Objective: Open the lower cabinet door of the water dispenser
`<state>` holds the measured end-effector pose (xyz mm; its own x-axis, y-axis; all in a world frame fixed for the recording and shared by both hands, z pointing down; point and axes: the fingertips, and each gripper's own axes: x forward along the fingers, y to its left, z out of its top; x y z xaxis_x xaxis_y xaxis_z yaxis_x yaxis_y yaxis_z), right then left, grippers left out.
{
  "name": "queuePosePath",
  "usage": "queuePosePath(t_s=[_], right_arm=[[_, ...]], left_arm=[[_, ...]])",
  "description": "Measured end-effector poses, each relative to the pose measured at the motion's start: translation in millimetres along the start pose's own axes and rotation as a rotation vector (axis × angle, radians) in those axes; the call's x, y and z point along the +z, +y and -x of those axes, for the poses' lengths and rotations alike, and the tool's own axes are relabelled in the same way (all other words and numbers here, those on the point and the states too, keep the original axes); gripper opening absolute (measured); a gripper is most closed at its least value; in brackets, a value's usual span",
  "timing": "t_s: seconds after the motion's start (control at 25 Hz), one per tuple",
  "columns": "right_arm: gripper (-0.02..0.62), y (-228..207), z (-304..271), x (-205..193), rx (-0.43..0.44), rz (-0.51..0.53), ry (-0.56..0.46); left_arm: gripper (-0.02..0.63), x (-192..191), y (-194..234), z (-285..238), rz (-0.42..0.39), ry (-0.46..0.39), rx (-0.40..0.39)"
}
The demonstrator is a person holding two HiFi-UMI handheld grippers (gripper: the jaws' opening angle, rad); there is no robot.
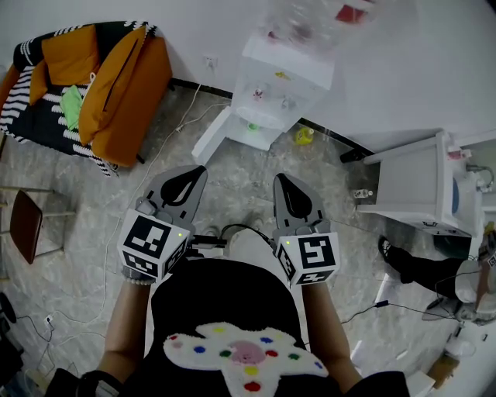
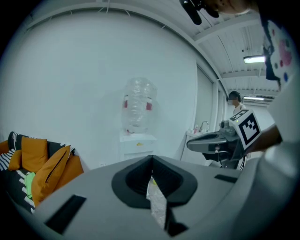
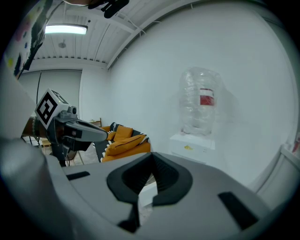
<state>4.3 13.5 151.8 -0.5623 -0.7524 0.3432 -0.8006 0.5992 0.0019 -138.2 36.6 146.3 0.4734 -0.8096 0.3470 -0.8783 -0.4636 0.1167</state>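
Observation:
The white water dispenser (image 1: 288, 71) stands against the far wall with a clear bottle (image 1: 310, 19) on top. A white panel (image 1: 211, 138) angles out from its base at the left, and small pink and green items (image 1: 256, 108) show in the lower compartment. My left gripper (image 1: 198, 172) and right gripper (image 1: 280, 180) hang side by side over the floor, well short of the dispenser, both shut with nothing between the jaws. The dispenser (image 2: 137, 140) shows ahead of my left gripper (image 2: 151, 159), and the dispenser (image 3: 192, 145) lies right of my right gripper (image 3: 152, 157).
A striped sofa with orange cushions (image 1: 101, 77) fills the far left. A brown stool (image 1: 27, 221) stands at the left edge. A white table (image 1: 411, 182) is at the right, with another person's shoe (image 1: 403, 264) beside it. A yellow-green object (image 1: 304, 136) and cables (image 1: 364, 310) lie on the floor.

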Motion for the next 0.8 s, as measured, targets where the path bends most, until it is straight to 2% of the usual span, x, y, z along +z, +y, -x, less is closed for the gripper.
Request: queuePosePath(t_s=[0.8], right_arm=[[0.003, 4.1, 1.2, 2.9, 0.001, 0.019, -0.003]], left_arm=[[0.014, -1.3, 0.2, 0.9, 0.01, -0.01, -0.004]])
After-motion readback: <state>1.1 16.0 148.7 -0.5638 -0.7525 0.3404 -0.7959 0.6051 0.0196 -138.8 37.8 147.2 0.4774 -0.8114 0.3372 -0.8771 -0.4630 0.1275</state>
